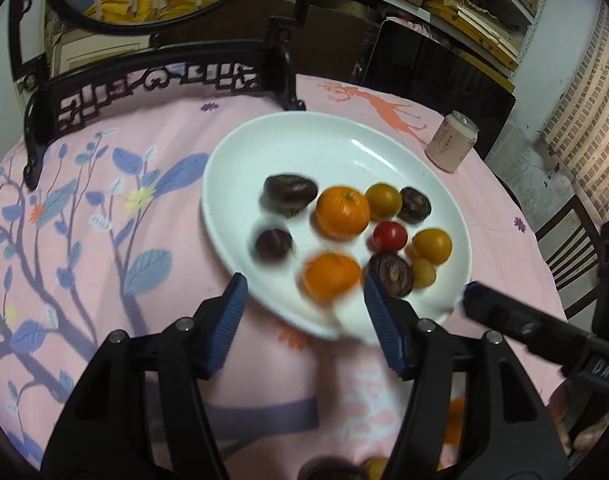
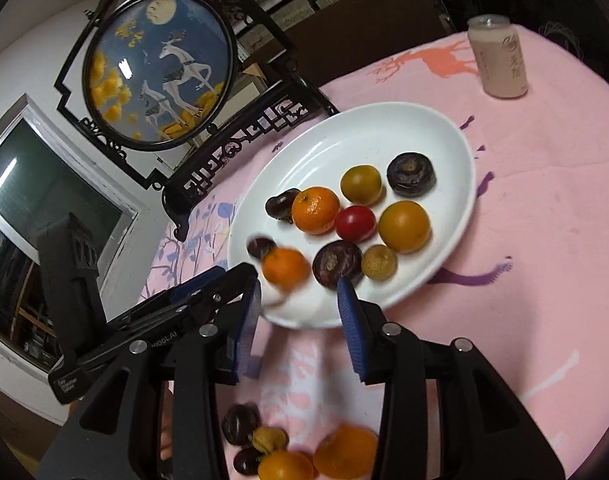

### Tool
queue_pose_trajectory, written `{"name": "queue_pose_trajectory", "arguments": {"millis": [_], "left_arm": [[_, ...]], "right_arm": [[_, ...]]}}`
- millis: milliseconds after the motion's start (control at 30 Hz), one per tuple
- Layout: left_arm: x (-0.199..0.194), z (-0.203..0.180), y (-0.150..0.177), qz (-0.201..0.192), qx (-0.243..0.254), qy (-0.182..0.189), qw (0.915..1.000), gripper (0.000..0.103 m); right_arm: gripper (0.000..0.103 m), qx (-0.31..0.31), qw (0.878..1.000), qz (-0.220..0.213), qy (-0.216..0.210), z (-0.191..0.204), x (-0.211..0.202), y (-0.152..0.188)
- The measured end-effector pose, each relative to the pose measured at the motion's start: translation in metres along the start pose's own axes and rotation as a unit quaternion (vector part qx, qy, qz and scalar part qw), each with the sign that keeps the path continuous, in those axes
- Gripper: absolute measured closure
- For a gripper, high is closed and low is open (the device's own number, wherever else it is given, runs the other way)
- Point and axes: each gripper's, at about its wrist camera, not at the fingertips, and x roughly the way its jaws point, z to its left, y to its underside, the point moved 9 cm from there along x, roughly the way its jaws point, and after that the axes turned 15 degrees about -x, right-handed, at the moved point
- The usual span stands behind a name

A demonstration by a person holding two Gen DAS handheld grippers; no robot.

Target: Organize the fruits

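Left wrist: plate (image 1: 288,136) beyond gaping left gripper (image 1: 304,292).

the far half of the white oval ceramic plate (image 2: 384,128) is bare, with open room above it; its near half is crowded with fruit, among them a blurred orange mandarin (image 2: 285,270) and a dark purple wrinkled fruit (image 2: 337,264) right at the near rim; a black carved wooden screen stand (image 2: 240,148) walls off the plate's far left side; a pale pink drink can (image 2: 497,58) stands well apart on the pink printed tablecloth (image 2: 544,208), whose stretch right of the plate lies open; loose fruit (image 2: 304,452) clutters the cloth near the camera.
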Motion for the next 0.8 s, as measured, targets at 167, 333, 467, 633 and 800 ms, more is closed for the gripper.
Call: {"name": "queue_pose_trajectory", "arguments": {"millis": [167,333,467,633,800], "left_arm": [[-0.009,0.026,0.013,0.005,-0.023,-0.015,0.9996,0.036],[-0.025,0.041,0.031,0.005,-0.031,-0.023,0.9992,0.029],[-0.042,0.042,0.048,-0.001,-0.021,-0.02,0.9996,0.024],[-0.055,0.034,0.074,0.01,0.009,-0.009,0.9999,0.02],[-0.057,0.025,0.093,0.024,0.035,-0.003,0.9991,0.017]], "right_arm": [[0.062,0.005,1.0,-0.002,0.003,-0.005,-0.022,0.022],[0.055,0.013,1.0,0.011,0.008,-0.009,-0.032,0.05],[0.054,0.008,1.0,0.014,0.006,-0.004,-0.04,0.063],[0.048,0.001,1.0,0.011,0.0,0.003,-0.049,0.075],[0.048,0.014,1.0,0.013,-0.002,-0.002,-0.051,0.077]]}}
